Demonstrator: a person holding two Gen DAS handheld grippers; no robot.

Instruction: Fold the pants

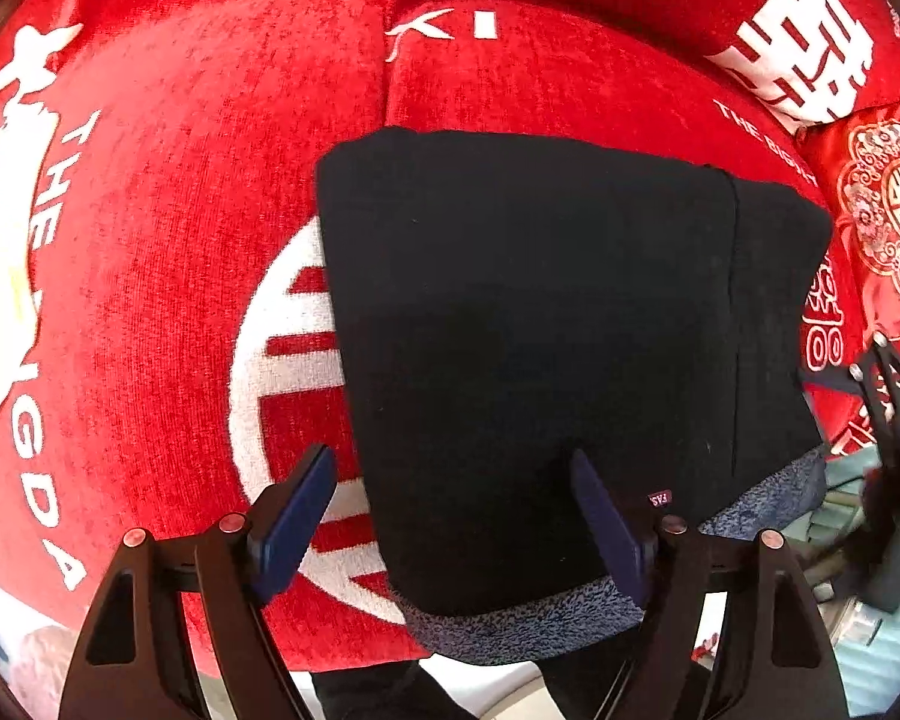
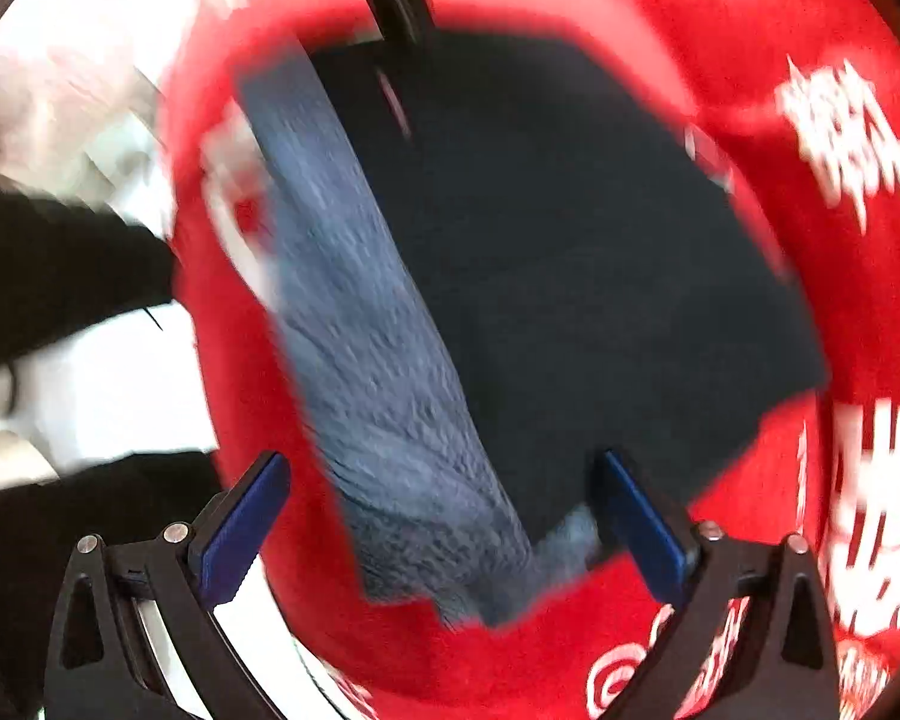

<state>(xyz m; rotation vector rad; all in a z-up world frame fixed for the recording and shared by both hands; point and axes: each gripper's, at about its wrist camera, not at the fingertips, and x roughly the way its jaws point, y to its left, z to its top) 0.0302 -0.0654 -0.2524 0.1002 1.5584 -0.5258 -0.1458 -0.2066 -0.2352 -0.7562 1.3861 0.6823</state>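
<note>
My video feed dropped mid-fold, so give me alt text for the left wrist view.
Black pants, folded into a compact rectangle with grey fleecy lining showing along the near edge, lie on a red blanket printed with white lettering. The left gripper is open and holds nothing, its right finger over the pants' near edge. The right gripper is at the far right edge.

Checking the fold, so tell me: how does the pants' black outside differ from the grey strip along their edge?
The black outside looks smooth and covers most of the folded pants; the grey strip looks fuzzy and speckled, showing only as a narrow band along one edge. Both lie flat on the red blanket.
</note>
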